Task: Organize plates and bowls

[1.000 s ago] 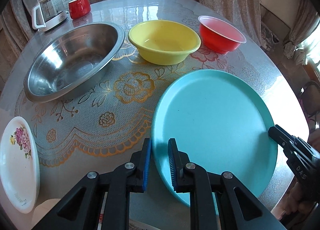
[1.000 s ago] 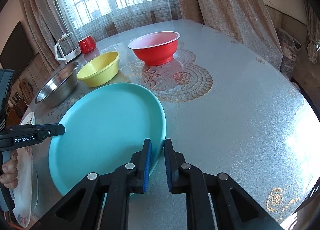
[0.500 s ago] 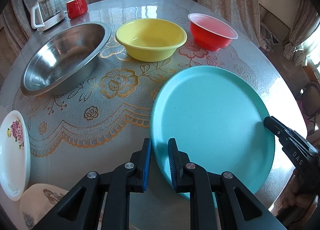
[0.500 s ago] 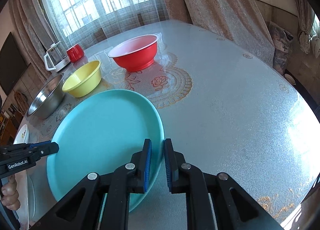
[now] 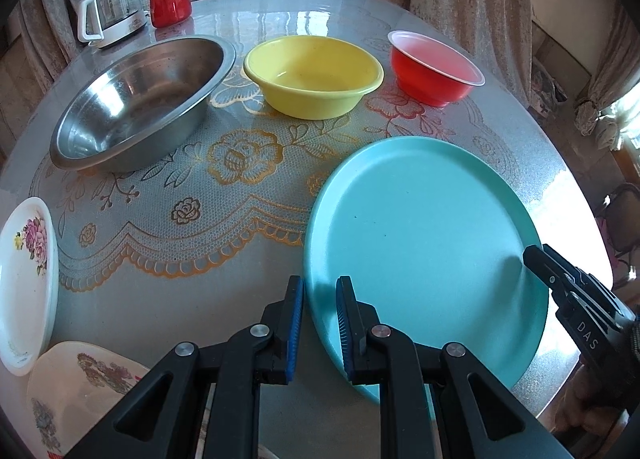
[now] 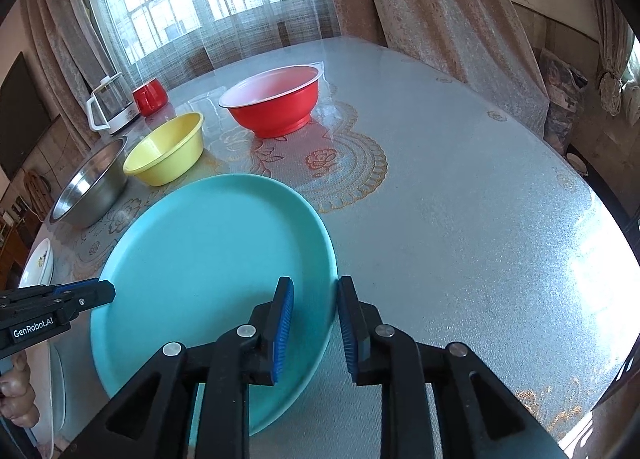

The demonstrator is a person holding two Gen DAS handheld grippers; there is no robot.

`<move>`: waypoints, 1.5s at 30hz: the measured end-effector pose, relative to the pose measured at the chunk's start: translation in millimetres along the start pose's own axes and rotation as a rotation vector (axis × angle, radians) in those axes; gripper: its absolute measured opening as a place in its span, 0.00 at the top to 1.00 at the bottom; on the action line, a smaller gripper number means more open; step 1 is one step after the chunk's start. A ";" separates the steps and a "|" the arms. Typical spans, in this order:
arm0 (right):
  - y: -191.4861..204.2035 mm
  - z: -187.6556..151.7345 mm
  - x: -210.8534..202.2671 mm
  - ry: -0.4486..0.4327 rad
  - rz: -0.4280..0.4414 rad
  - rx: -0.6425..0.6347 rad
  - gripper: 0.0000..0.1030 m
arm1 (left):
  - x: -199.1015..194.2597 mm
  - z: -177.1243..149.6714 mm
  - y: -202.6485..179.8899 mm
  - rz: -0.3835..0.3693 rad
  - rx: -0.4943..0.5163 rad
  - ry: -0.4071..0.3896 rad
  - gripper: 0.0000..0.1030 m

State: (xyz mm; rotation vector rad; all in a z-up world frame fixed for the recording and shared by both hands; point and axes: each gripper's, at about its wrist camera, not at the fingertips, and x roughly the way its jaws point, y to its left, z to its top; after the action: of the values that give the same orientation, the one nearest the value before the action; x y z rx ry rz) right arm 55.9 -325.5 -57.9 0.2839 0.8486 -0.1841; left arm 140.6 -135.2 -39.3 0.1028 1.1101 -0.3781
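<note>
A large teal plate (image 5: 424,243) lies flat on the table, also in the right wrist view (image 6: 208,259). My left gripper (image 5: 318,299) straddles its left rim, jaws narrowly apart, not clamped. My right gripper (image 6: 314,307) straddles its right rim, jaws open wider. Behind stand a steel bowl (image 5: 140,99), a yellow bowl (image 5: 314,75) and a red bowl (image 5: 434,73). A white flowered plate (image 5: 24,279) and a cream patterned dish (image 5: 76,391) lie at the near left.
A glass kettle (image 5: 110,15) and a red mug (image 5: 170,9) stand at the far left by the curtained window. The round table (image 6: 460,219) stretches bare to the right, its edge close behind the teal plate.
The teal plate has come down flat onto the table. My right gripper's jaws have opened off its rim; my left gripper's jaws have eased slightly.
</note>
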 end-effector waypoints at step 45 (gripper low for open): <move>86.1 12.4 -15.5 0.019 0.202 -0.086 0.65 | -106.8 -60.4 133.8 0.045 -0.245 -0.270 0.84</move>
State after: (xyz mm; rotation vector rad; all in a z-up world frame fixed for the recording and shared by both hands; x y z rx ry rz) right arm 78.0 -247.3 -23.4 0.2888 0.8384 0.0430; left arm 94.0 31.9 14.4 -0.1364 0.8775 -0.2065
